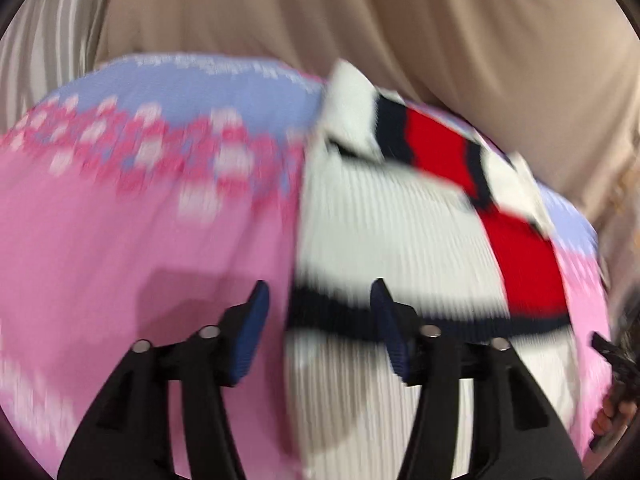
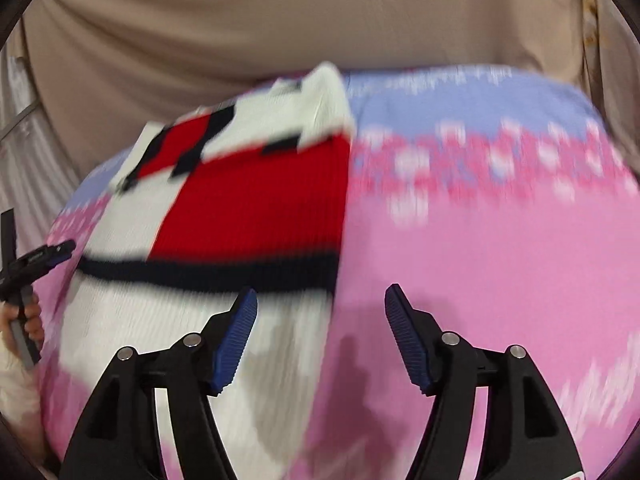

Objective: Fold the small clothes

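Both jaws are spread, nothing pinched: left gripper (image 1: pixel 320 328), right gripper (image 2: pixel 320 332). At frame centre a folded sweater (image 2: pixel 248 200) is seen on a blanket (image 2: pixel 480 260) (blurred); it could be dragged open by a careless pass.

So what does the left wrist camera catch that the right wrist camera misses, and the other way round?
Only the left wrist view shows striped cloth in its top corner. Only the right wrist view shows a hand gripping the left gripper's handle at the edge. Both show the white, red and navy knit garment lying on a pink and lilac blanket with beige cloth behind, and each shows its own jaws standing open with nothing between them.
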A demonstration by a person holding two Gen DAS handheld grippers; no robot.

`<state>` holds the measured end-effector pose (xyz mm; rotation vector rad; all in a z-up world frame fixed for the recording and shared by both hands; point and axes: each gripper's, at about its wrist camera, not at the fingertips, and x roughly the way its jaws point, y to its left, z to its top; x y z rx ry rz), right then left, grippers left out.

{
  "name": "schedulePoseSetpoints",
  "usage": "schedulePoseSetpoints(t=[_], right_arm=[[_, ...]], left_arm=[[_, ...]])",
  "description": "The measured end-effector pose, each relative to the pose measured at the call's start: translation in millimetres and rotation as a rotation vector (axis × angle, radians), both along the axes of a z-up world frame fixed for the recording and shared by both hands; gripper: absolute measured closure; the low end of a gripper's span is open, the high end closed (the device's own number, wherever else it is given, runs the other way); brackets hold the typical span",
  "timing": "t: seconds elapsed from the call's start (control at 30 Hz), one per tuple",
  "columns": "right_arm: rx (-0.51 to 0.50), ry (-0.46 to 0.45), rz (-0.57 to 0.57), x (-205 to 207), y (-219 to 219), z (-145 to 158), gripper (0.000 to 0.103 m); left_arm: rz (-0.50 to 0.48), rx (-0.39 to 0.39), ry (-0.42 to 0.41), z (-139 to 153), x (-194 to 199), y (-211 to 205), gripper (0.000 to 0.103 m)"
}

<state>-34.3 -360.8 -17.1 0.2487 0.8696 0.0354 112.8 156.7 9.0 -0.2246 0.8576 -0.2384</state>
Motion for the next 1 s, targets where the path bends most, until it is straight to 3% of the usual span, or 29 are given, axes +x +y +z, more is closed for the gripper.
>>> schedulePoseSetpoints(t=[0.1,0.17,0.33,0.4,0.43,0.47,0.5,0.53,0.7,1.0], right_arm=[[0.070,0.044,-0.002,-44.7,9.5,-24.8,0.038],[0.085,-0.002,-0.006,-61.2,21.2,-29.3,0.034],[0.196,-0.040,0.009,-51.5,34.0,-29.5,0.032],[0.199,-0.055,-0.017,-40.1,36.0,-29.1,0.032],[0.203,-0.062,-0.030,-34.3,38.1,-27.8,0.038],[0.215,-0.060,-0.033,-30.2,38.8,-27.5,0.046],[0.230,-0.051,-0.041,-25.8,39.5,-28.8,0.074],[0.247,-0.045,-0.046,-24.9,39.7,-30.4,0.092],[0.261,-0.233,-0.024,-63.5,46.4,3.8,0.093],[0.248,-0.551,0.135,-184.0,48.5,68.8,0.094]], left_arm=[[-0.064,-0.062,0.070,-11.4,-49.1,1.6,0.042],[-0.093,-0.115,0.120,-21.2,-68.0,-2.5,0.040],[-0.086,-0.156,0.089,-29.4,-84.1,-18.8,0.038],[-0.064,-0.192,0.092,-30.2,-85.0,-20.0,0.049],[-0.062,-0.202,0.092,-29.4,-84.6,-20.3,0.061],[-0.061,-0.208,0.096,-28.6,-83.5,-20.0,0.081],[-0.058,-0.210,0.097,-26.7,-83.9,-19.4,0.091],[-0.053,-0.215,0.090,-22.4,-86.6,-17.9,0.095],[-0.076,-0.206,-0.065,19.6,-119.3,-6.1,0.097],[-0.216,-0.273,-0.369,94.4,-240.5,26.3,0.100]])
